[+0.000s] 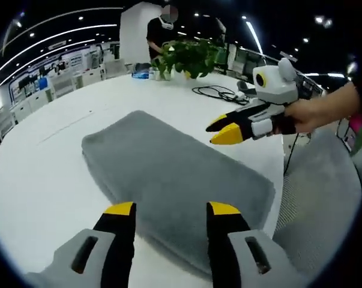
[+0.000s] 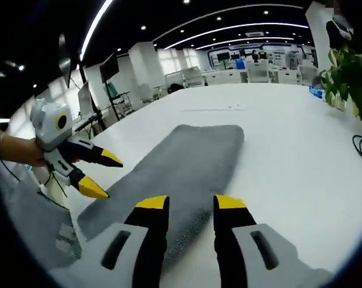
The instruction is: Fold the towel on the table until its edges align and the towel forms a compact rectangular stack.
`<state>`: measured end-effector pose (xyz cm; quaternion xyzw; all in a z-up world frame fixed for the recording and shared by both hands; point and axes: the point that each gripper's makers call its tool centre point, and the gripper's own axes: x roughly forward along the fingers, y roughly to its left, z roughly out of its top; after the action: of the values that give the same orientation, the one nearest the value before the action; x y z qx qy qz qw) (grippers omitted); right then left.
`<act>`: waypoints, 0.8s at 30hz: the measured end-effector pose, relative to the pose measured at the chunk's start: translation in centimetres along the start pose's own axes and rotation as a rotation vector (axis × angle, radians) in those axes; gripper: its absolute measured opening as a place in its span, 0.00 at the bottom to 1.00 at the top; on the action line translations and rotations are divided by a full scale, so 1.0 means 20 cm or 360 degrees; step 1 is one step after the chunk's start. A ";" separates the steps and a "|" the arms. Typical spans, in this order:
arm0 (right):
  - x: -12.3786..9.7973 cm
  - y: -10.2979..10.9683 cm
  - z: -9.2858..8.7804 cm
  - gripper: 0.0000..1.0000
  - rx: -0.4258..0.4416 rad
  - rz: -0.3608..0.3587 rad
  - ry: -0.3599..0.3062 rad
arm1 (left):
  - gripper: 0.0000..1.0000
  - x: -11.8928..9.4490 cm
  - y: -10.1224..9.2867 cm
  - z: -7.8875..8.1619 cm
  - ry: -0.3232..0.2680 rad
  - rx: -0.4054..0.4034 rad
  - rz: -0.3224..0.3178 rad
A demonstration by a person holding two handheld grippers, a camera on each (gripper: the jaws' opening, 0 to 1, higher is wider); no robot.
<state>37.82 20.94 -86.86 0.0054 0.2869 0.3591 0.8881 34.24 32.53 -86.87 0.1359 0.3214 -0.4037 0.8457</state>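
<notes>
On the broad white round table (image 1: 42,180), a grey terry towel (image 1: 174,165) lies flat as a long folded rectangle, its edges roughly matched, one short end reaching close to the table's rim. Beyond it in the left gripper view stands a leafy green potted plant (image 1: 190,57), with a black coiled cable (image 1: 220,93) lying near it. Above the towel's near end, the left gripper (image 1: 171,209) hovers with its yellow-tipped black jaws spread apart, empty. Beside the towel's far long edge, the right gripper (image 1: 224,130) hangs with jaws parted, released, held by a hand (image 1: 310,114).
</notes>
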 end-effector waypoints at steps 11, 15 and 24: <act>-0.13 0.25 -0.10 0.33 -0.0205 0.0230 0.0097 | 0.57 -0.10 -0.22 -0.14 0.0143 0.0348 -0.0149; -0.17 0.32 -0.15 0.33 -0.0280 0.0293 0.0144 | 0.56 -0.13 -0.28 -0.21 0.0204 0.0488 -0.0185; -0.22 0.45 -0.31 0.32 -0.0393 0.0437 0.0287 | 0.50 -0.11 -0.37 -0.31 0.0263 0.0571 -0.0255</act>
<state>26.32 23.57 -87.75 -0.0966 0.3155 0.5082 0.7955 24.82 32.16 -89.92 0.2910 0.3223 -0.5080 0.7439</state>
